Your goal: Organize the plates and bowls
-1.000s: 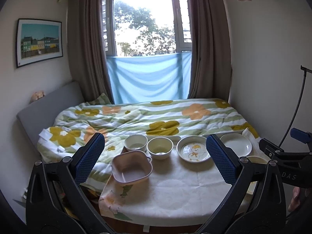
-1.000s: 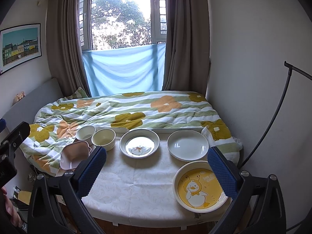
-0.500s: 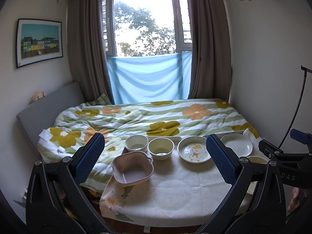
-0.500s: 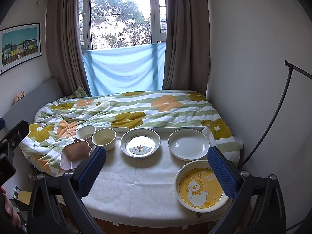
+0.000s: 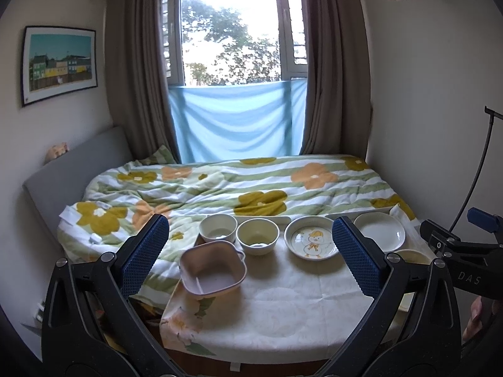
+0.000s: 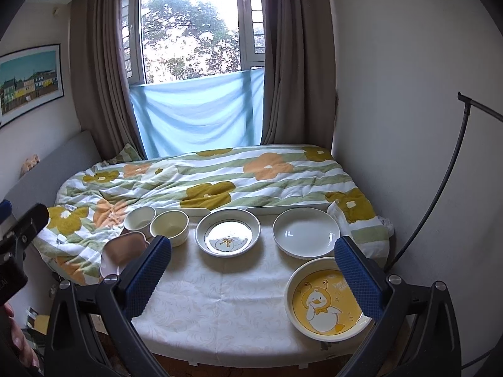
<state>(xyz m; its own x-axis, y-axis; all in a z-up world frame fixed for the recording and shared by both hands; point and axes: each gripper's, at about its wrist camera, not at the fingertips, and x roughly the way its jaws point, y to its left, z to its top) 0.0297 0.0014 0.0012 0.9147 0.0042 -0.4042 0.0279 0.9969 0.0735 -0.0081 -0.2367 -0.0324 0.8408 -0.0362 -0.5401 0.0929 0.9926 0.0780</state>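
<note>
On the white-clothed table (image 5: 283, 308) stand a pink square bowl (image 5: 212, 271), a white bowl (image 5: 218, 227), a cream bowl (image 5: 257, 236), a duck-print deep plate (image 5: 312, 242) and a plain white plate (image 5: 380, 231). In the right wrist view the same dishes show: pink bowl (image 6: 124, 248), white bowl (image 6: 140, 218), cream bowl (image 6: 169, 227), duck plate (image 6: 228, 234), white plate (image 6: 306, 231), plus a yellow duck plate (image 6: 327, 301) at the front right. My left gripper (image 5: 250, 257) and right gripper (image 6: 253, 271) are both open, empty, held above the table's near side.
A bed with a flowered quilt (image 5: 239, 185) lies right behind the table. A window with curtains and blue cloth (image 5: 239, 119) is beyond. A black stand pole (image 6: 440, 182) rises at the right by the wall. The right gripper's body (image 5: 462, 251) shows at the right of the left wrist view.
Both views have shifted only slightly; the dishes stand where they were and both grippers stay open.
</note>
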